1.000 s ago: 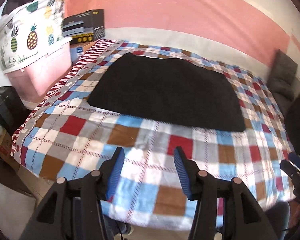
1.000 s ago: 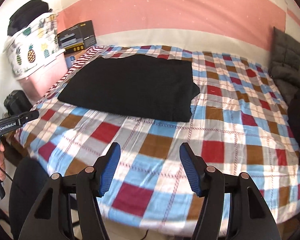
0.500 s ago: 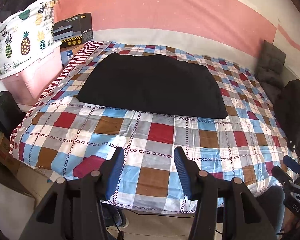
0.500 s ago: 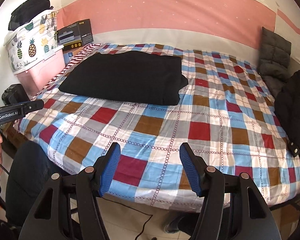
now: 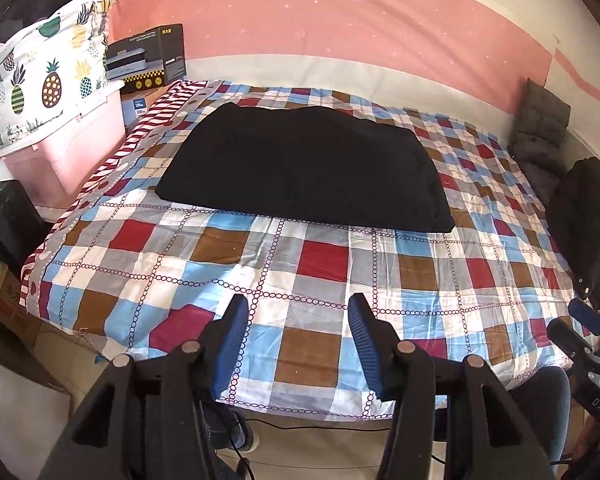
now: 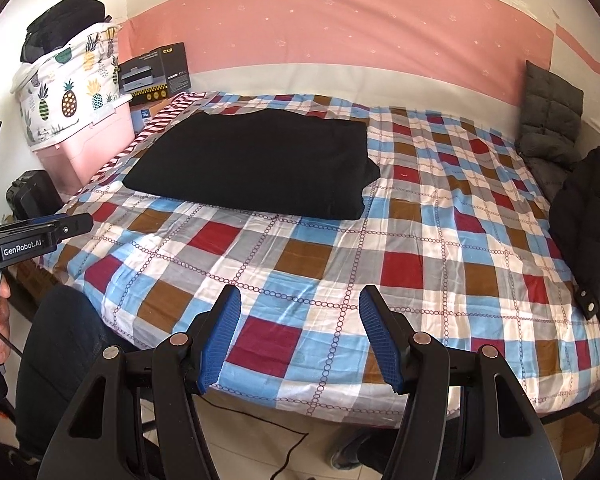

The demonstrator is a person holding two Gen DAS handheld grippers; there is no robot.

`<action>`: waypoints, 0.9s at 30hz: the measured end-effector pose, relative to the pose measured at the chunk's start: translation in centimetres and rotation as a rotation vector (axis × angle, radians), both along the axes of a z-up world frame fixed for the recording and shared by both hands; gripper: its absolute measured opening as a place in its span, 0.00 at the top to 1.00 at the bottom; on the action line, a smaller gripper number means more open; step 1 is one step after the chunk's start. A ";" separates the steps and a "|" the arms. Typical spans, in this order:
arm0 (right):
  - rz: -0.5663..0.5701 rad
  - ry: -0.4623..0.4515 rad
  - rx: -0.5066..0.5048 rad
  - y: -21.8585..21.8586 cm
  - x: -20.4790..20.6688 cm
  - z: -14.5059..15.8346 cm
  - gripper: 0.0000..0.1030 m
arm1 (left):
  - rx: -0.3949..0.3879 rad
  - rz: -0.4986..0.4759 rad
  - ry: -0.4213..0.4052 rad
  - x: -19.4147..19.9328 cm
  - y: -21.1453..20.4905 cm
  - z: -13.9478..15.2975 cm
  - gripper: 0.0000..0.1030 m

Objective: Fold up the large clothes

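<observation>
A black garment [image 5: 304, 164] lies folded into a flat rectangle on the far left half of the checked bedspread [image 5: 320, 264]; the right wrist view shows the same garment [image 6: 256, 164] on the bedspread [image 6: 420, 240]. My left gripper [image 5: 296, 320] hovers over the bed's near edge, open, nothing between its blue pads. My right gripper [image 6: 300, 312] is likewise open and empty above the near edge, well short of the garment. The left gripper's body [image 6: 32, 236] shows at the left edge of the right wrist view, held by a hand.
A black padded jacket [image 6: 588, 232] lies on the bed's right edge, a grey cushion [image 6: 552, 120] behind it. Left of the bed stand a pink bin [image 5: 64, 152] with a pineapple-print bag [image 5: 40, 84] and dark boxes [image 5: 148, 60]. A cable [image 6: 260, 436] runs on the floor.
Both grippers have drawn back from the bed, so the garment looks farther away and the bed's front edge and floor have come into view. The jaws kept their width.
</observation>
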State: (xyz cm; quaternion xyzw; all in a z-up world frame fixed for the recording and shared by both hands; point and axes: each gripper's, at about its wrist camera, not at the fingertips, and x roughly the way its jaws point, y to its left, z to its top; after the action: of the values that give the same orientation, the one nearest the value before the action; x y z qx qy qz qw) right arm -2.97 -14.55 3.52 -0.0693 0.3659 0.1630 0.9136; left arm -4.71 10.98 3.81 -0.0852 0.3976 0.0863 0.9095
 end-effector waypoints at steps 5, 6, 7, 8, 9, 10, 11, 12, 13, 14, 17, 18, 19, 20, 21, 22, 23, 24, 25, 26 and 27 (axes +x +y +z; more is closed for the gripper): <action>0.006 0.002 0.001 0.2 0.2 0.0 0.40 | -0.001 -0.001 0.005 -0.1 0.2 -0.1 0.48; 0.006 0.003 0.001 0.3 0.1 0.0 0.40 | -0.001 -0.001 0.006 -0.1 0.2 -0.1 0.48; 0.006 0.003 0.001 0.4 0.1 0.0 0.40 | -0.003 -0.003 0.006 -0.1 0.2 -0.1 0.48; 0.006 0.003 0.000 0.4 0.1 0.0 0.40 | -0.003 -0.005 0.007 -0.1 0.2 -0.1 0.48; 0.006 0.003 0.001 0.4 0.1 0.0 0.40 | -0.002 -0.007 0.007 0.0 0.2 -0.1 0.48; 0.006 0.003 0.000 0.5 0.1 0.0 0.40 | 0.000 -0.010 0.007 0.0 0.1 -0.1 0.48; 0.006 0.003 0.000 0.5 0.2 0.0 0.40 | 0.000 -0.011 0.007 0.0 0.1 -0.1 0.48; 0.007 0.004 0.000 0.4 0.1 -0.1 0.40 | -0.001 -0.010 0.008 0.0 0.0 -0.1 0.48; 0.007 0.004 0.001 0.4 0.2 -0.1 0.40 | 0.000 -0.009 0.007 0.0 0.0 -0.1 0.48; 0.007 0.004 0.001 0.4 0.2 -0.1 0.40 | 0.001 -0.010 0.006 0.0 -0.1 -0.1 0.48; 0.008 0.002 0.000 0.4 0.1 -0.1 0.40 | -0.001 -0.010 0.007 0.0 -0.1 -0.1 0.48; 0.007 0.002 0.000 0.4 0.1 -0.1 0.40 | 0.000 -0.009 0.006 0.0 -0.2 -0.1 0.48; 0.007 0.002 0.000 0.5 0.2 -0.1 0.40 | 0.000 -0.009 0.007 0.0 -0.1 -0.1 0.48; 0.007 0.002 0.000 0.5 0.2 -0.1 0.40 | 0.000 -0.009 0.007 0.0 -0.2 -0.1 0.48; 0.007 0.003 0.000 0.5 0.1 -0.1 0.40 | 0.000 -0.009 0.007 0.0 -0.1 -0.1 0.48; 0.007 0.003 0.000 0.5 0.1 -0.1 0.40 | 0.000 -0.010 0.006 0.0 -0.2 0.0 0.48; 0.007 0.002 0.000 0.5 0.1 0.0 0.40 | 0.002 -0.011 0.006 0.0 -0.1 0.0 0.48; 0.007 0.003 0.000 0.5 0.1 -0.1 0.40 | 0.003 -0.012 0.005 -0.1 -0.2 0.0 0.48; 0.007 0.003 0.000 0.5 0.1 -0.1 0.40 | 0.004 -0.010 0.006 0.0 -0.2 -0.1 0.48; 0.007 0.002 0.000 0.5 0.1 -0.1 0.40 | 0.005 -0.009 0.006 0.0 -0.2 0.0 0.48; 0.008 0.002 0.000 0.5 0.1 -0.1 0.40 | 0.006 -0.012 0.005 0.0 -0.3 0.0 0.48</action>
State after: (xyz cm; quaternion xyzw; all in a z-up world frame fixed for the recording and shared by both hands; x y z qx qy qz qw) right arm -2.87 -14.00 3.46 -0.0705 0.3664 0.1666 0.9127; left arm -4.75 10.73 3.84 -0.0798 0.4001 0.0823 0.9093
